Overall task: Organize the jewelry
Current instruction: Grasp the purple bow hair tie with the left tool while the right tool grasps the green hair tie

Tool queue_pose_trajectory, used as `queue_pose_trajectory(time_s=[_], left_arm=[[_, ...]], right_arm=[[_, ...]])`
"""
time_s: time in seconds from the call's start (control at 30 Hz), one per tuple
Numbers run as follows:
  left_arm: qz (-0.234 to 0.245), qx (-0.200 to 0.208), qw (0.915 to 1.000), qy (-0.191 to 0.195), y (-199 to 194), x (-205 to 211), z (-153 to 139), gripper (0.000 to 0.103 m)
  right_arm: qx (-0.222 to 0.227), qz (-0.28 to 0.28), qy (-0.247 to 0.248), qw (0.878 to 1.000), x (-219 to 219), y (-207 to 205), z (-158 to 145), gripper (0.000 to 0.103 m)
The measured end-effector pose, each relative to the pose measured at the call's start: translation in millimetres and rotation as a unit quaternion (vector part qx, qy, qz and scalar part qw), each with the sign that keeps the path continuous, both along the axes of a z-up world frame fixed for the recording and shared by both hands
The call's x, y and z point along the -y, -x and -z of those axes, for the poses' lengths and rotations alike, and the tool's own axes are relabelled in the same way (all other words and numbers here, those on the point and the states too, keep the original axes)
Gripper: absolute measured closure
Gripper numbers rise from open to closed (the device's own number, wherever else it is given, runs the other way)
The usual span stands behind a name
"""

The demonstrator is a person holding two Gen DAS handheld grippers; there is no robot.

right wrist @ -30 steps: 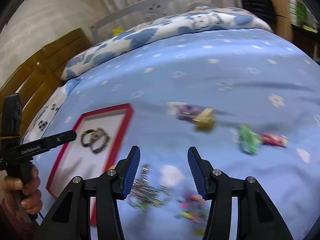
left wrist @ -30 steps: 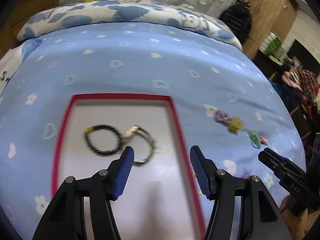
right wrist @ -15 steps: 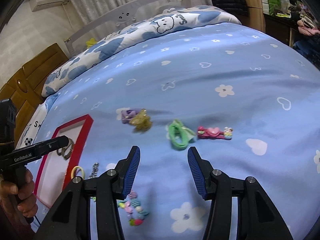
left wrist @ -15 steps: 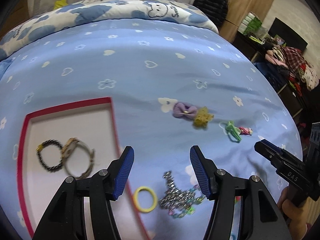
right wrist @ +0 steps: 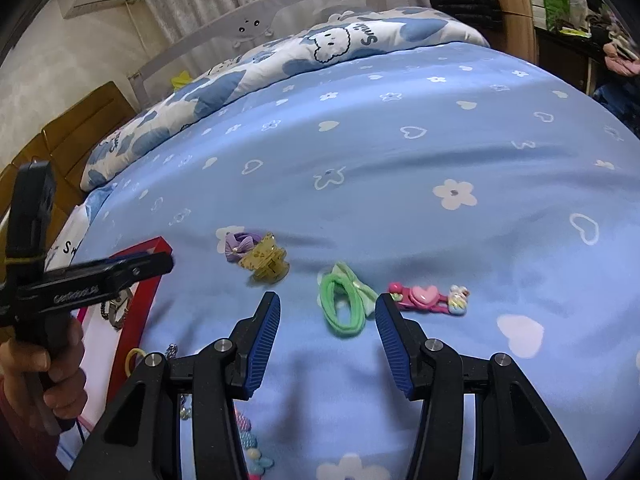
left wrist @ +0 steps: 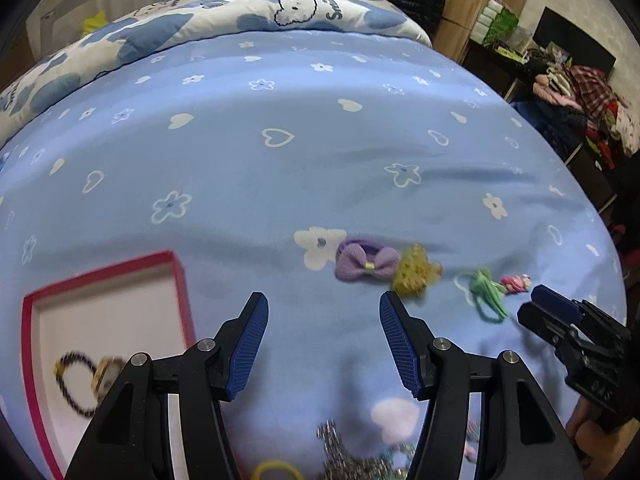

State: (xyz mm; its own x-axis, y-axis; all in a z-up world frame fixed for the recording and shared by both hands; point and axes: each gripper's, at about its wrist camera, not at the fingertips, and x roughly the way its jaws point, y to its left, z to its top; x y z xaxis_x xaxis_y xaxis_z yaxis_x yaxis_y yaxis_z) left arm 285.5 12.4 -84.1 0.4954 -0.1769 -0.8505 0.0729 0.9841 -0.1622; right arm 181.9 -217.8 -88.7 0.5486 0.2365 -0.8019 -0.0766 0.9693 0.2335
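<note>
Jewelry lies scattered on a blue bed (left wrist: 280, 168), part of it already in a red-rimmed tray (left wrist: 182, 280).

At lower left of the left wrist view the tray holds a dark bead bracelet (left wrist: 74, 384); rightward on the sheet lie a purple bow (left wrist: 366, 265), yellow clip (left wrist: 416, 274), green hair tie (right wrist: 344, 300) and pink heart clip (right wrist: 426, 298). Left gripper (left wrist: 322, 346) and right gripper (right wrist: 326, 350) hover with jaws open, gripping nothing.

Blue bed (right wrist: 400, 168), red-rimmed tray (left wrist: 180, 280), purple bow (left wrist: 366, 264), green hair tie (right wrist: 344, 300), pink clip (right wrist: 424, 298)
</note>
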Motion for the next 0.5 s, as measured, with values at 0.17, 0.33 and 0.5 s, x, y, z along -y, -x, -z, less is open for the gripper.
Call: queue_pose_trajectory(time_s=[0.17,0.33,0.5], left_arm=[[0.01,-0.009,0.9999,-0.004,-28,8,20,0.046],[0.02,-0.025,0.9994,0.012,-53,16,41,0.049],[0.045,-0.044,0.9976,0.028,-67,28,63,0.079]], right_arm=[[-0.013,-0.011,0.018,1.0,-5,-10,13,0.053],[-0.029,-0.011,0.027,0.999,-3,-18,27,0.06],[-0.031,-0.003,0.029,0.999,0,-18,31,0.087]])
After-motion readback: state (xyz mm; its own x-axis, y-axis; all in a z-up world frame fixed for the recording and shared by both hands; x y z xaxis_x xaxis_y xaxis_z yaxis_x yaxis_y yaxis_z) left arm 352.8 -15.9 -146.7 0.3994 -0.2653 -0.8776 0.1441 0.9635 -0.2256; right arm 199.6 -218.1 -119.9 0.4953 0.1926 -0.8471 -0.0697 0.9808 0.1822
